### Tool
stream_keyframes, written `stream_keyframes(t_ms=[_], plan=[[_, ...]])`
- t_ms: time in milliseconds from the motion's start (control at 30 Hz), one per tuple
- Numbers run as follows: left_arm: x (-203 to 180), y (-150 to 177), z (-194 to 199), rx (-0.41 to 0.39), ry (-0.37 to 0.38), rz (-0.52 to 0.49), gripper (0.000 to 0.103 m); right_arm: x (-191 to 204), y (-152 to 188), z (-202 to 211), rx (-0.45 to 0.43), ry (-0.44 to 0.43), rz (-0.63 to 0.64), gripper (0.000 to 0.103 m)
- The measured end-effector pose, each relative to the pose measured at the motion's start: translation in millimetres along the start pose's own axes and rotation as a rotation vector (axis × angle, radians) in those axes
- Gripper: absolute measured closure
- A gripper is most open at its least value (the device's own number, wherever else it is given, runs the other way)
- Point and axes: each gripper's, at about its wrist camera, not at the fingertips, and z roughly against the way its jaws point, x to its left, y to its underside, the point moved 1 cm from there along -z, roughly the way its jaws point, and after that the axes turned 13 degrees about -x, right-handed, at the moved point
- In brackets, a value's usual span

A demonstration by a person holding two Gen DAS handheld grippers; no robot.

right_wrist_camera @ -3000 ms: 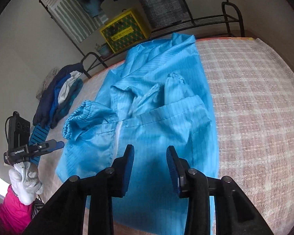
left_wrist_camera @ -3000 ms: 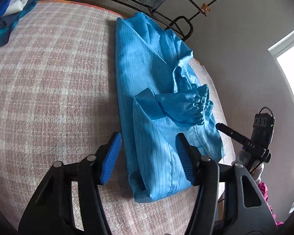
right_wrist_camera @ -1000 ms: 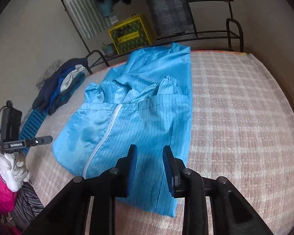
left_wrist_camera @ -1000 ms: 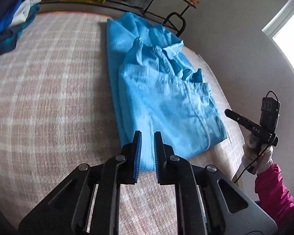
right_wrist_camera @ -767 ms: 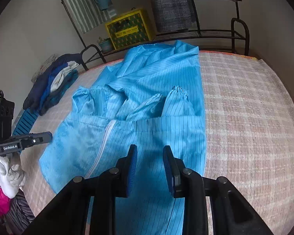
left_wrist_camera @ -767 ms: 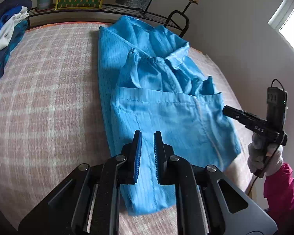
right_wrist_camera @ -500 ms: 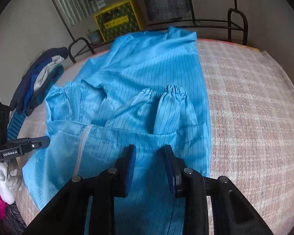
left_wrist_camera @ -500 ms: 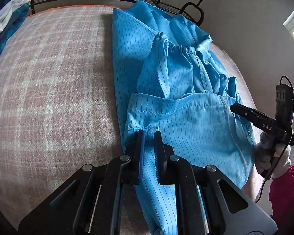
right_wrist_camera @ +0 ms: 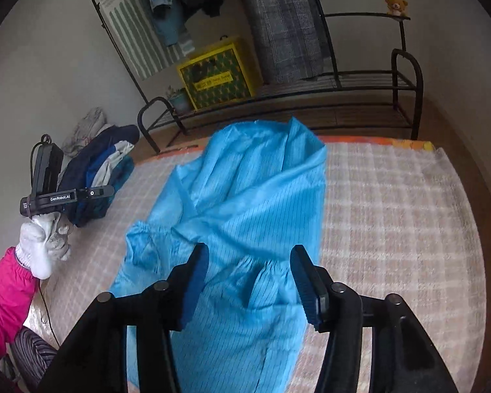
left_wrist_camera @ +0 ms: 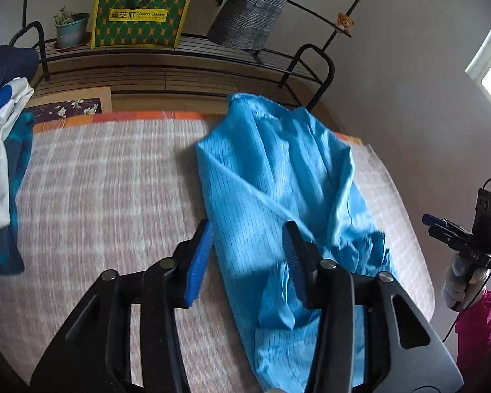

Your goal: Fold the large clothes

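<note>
The left gripper (left_wrist_camera: 245, 262) is opening, and nothing is being pressed between its blue pads; the coat (left_wrist_camera: 278, 196) is lying just under and beyond them. The right gripper (right_wrist_camera: 248, 278) is opening too, with its pads standing free above the cloth, so neither one is holding anything. The coat is resting on the bed (right_wrist_camera: 392, 213), reaching from the near edge to the far edge, closer to the right side in the left view. Its near part is lying doubled over the body, and a gathered cuff (right_wrist_camera: 265, 268) is showing just past the right gripper. I judge that one fold is being released now. The coat is looking long and wrinkled, so more folds and some smoothing are probably remaining. A pile (right_wrist_camera: 101, 170) of other clothes is sitting at the bed's far left corner.
</note>
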Motion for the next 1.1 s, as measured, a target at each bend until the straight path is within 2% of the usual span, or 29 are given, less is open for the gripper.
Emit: stream_keyframes(t_ms=[33, 133, 233, 367, 500, 667, 800, 833, 900, 933, 1000, 1100], plan=[[3.8, -12.9, -9.9, -0.003, 0.006, 0.012, 0.043, -5.2, -11.4, -5.7, -0.009, 0.002, -0.005, 0.041], [10.6, -45.1, -43.9, -0.018, 0.012, 0.033, 0.043, -22.9, -43.0, -37.7, -0.016, 0.008, -0.039, 0.041], [16.4, -66.3, -84.9, 0.02, 0.035, 0.05, 0.043, -38.0, -68.3, -81.4, -0.003, 0.027, -0.054, 0.041], [23.1, -84.9, -139.2, 0.039, 0.014, 0.044, 0.043, -47.4, -92.8, -144.4, 0.026, 0.02, -0.074, 0.041], [35.8, -97.5, -184.0, 0.092, 0.073, 0.126, 0.043, -53.0, -107.5, -198.6, 0.045, 0.008, -0.106, 0.041], [41.6, -97.7, -222.6, 0.165, 0.114, 0.171, 0.043, -61.2, -111.2, -249.0, 0.075, -0.014, -0.16, 0.041], [32.5, -94.6, -234.8, 0.191, 0.115, 0.109, 0.043, -62.7, -107.9, -276.9, 0.131, 0.008, -0.167, 0.042], [29.6, -94.1, -235.8, 0.19, 0.11, 0.094, 0.045, -61.8, -106.6, -281.6, 0.144, 0.013, -0.163, 0.043], [25.0, -92.3, -238.1, 0.197, 0.09, 0.068, 0.065, -60.4, -104.4, -290.1, 0.173, 0.041, -0.148, 0.046], [23.4, -91.6, -239.9, 0.204, 0.081, 0.057, 0.08, -60.0, -102.9, -293.0, 0.188, 0.065, -0.139, 0.047], [20.8, -90.9, -239.6, 0.199, 0.061, 0.032, 0.082, -60.8, -102.6, -294.5, 0.189, 0.103, -0.13, 0.047], [23.5, -91.8, -236.7, 0.17, 0.032, 0.045, 0.079, -63.8, -103.4, -282.5, 0.133, 0.066, -0.147, 0.047]])
